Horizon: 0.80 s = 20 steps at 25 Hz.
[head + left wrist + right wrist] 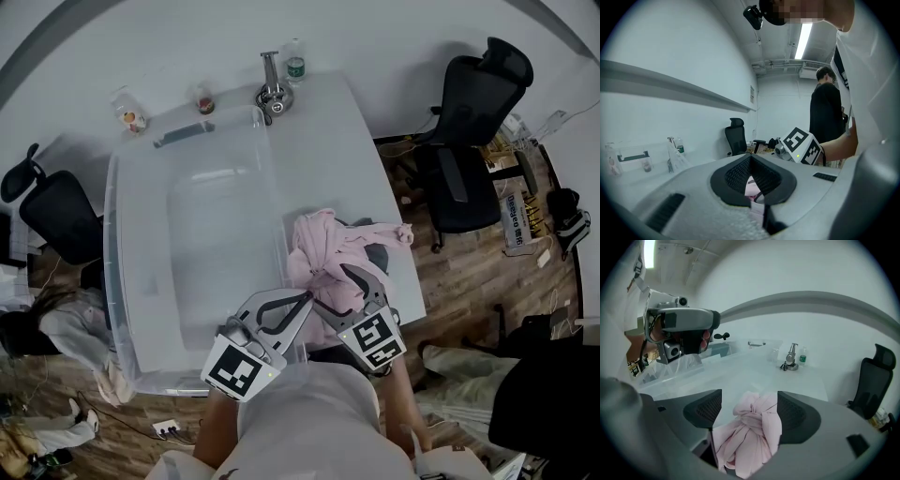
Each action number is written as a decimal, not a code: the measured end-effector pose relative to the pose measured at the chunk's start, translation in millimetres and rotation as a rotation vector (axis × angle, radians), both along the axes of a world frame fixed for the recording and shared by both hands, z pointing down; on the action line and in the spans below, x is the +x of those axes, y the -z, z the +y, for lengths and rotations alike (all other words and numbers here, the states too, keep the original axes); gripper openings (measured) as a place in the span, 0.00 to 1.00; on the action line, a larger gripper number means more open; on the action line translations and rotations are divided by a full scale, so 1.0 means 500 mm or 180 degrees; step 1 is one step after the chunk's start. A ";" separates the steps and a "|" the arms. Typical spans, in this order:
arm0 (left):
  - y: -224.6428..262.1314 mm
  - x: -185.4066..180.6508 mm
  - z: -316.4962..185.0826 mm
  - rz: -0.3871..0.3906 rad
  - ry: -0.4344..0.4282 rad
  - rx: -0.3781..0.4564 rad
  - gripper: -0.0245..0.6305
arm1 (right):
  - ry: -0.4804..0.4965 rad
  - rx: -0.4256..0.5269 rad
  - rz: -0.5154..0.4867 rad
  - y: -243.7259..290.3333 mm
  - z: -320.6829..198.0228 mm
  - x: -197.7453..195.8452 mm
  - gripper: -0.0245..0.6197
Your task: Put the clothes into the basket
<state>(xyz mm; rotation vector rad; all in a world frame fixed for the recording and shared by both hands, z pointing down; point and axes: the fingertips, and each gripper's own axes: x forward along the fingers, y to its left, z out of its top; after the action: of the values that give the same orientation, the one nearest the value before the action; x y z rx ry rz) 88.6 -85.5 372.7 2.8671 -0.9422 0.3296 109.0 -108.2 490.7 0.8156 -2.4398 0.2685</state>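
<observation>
A bunched pink garment (323,253) lies on the white table (337,141), just right of the clear plastic basket (111,234), with a grey garment (377,251) partly under it. My right gripper (330,286) is open around the pink bundle (752,432). The cloth lies against the right pad (794,416) and leaves a gap at the left pad. My left gripper (302,300) is shut at the bundle's near edge, with a bit of pink cloth (752,187) pinched between its pads. The basket looks empty.
A bottle (294,64), a metal stand (272,92) and two small cups (128,111) stand at the table's far end. Office chairs stand at the right (469,122) and left (56,216). A person in black (827,112) stands beyond the table.
</observation>
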 end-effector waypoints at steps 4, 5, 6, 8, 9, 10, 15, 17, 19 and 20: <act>-0.007 0.002 -0.006 -0.0037 0.0001 -0.0023 0.05 | 0.0024 -0.0110 0.0037 -0.034 -0.003 -0.003 0.65; -0.008 0.003 -0.007 -0.0046 0.0000 -0.0029 0.05 | 0.0032 -0.0132 0.0043 -0.041 -0.004 -0.004 0.66; -0.010 0.004 -0.009 -0.0056 -0.0003 -0.0035 0.05 | 0.0039 -0.0154 0.0046 -0.046 -0.006 -0.005 0.68; -0.012 0.005 -0.012 -0.0075 -0.0012 -0.0045 0.05 | 0.0050 -0.0196 0.0050 -0.056 -0.008 -0.008 0.71; -0.014 0.006 -0.014 -0.0081 -0.0015 -0.0048 0.05 | 0.0050 -0.0216 0.0051 -0.062 -0.009 -0.009 0.73; -0.016 0.006 -0.015 -0.0084 -0.0017 -0.0051 0.05 | 0.0046 -0.0236 0.0052 -0.068 -0.011 -0.010 0.74; -0.023 0.010 -0.024 -0.0105 -0.0034 -0.0060 0.05 | -0.0032 -0.0336 0.0050 -0.098 -0.022 -0.009 0.79; -0.026 0.010 -0.028 -0.0117 -0.0044 -0.0070 0.05 | -0.0055 -0.0385 0.0008 -0.108 -0.025 -0.013 0.82; -0.030 0.009 -0.030 -0.0124 -0.0053 -0.0081 0.05 | -0.0073 -0.0440 -0.0030 -0.119 -0.026 -0.017 0.85; -0.031 0.010 -0.032 -0.0126 -0.0058 -0.0087 0.05 | -0.0085 -0.0460 -0.0032 -0.124 -0.027 -0.019 0.86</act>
<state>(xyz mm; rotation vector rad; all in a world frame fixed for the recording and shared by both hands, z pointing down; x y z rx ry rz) 93.4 -101.5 388.2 2.8562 -0.9112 0.3993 99.7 -121.8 552.7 0.7851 -2.3881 0.4543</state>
